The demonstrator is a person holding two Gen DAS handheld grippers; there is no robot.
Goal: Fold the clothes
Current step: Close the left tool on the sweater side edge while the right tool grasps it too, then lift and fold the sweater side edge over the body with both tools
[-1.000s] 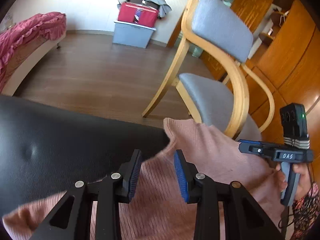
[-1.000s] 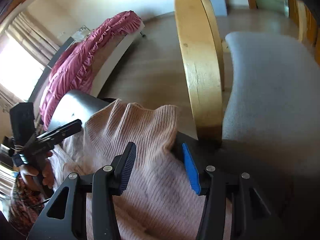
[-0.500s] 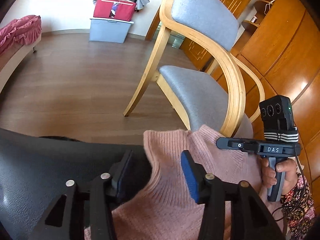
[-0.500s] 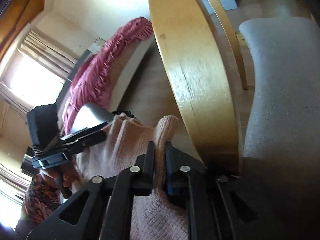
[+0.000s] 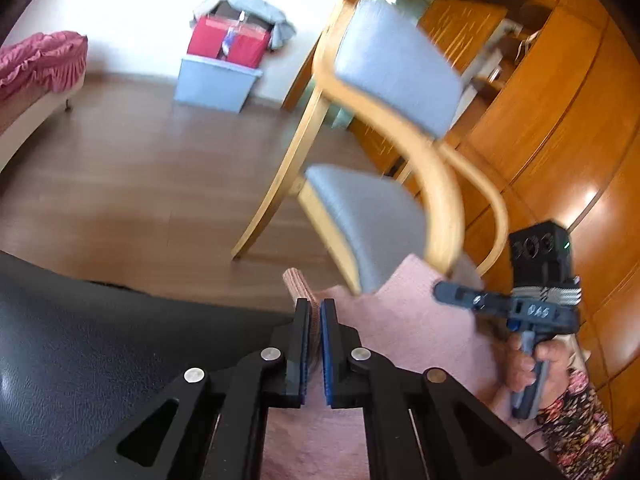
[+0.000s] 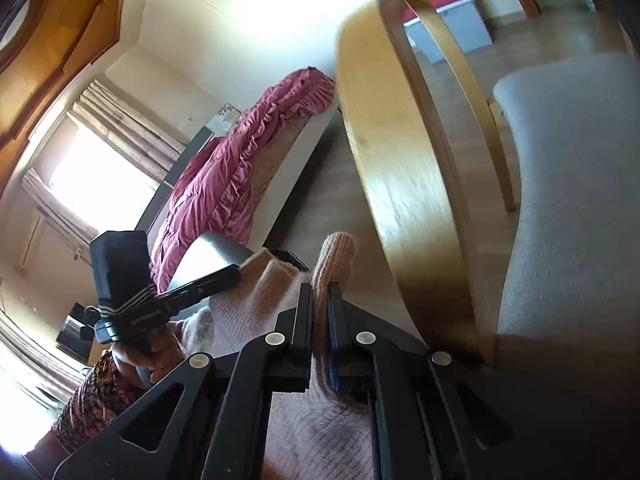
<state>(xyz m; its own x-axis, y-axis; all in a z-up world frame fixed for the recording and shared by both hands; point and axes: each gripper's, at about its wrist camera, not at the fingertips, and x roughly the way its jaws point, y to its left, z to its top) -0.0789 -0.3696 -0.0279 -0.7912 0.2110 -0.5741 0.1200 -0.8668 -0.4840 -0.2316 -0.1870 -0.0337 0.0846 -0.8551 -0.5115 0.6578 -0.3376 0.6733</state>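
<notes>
A pink ribbed knit sweater (image 5: 404, 320) lies over the black padded surface (image 5: 100, 340). My left gripper (image 5: 315, 306) is shut on a corner of its far edge, a fold of which sticks up between the pads. My right gripper (image 6: 319, 294) is shut on another corner of the same sweater (image 6: 280, 312), lifted off the surface. Each gripper shows in the other's view: the right one (image 5: 532, 308) to the right, the left one (image 6: 160, 300) to the left.
A wooden chair with grey cushions (image 5: 384, 208) stands close beyond the surface's far edge; its arm (image 6: 400, 184) is right beside my right gripper. A bed with a pink cover (image 6: 224, 176), stacked storage boxes (image 5: 220, 68) and wooden cabinets (image 5: 560, 128) lie further off.
My left gripper has closed on the sweater's corner. My right gripper, open a second ago, has closed on its corner, and both have lifted the edge.
</notes>
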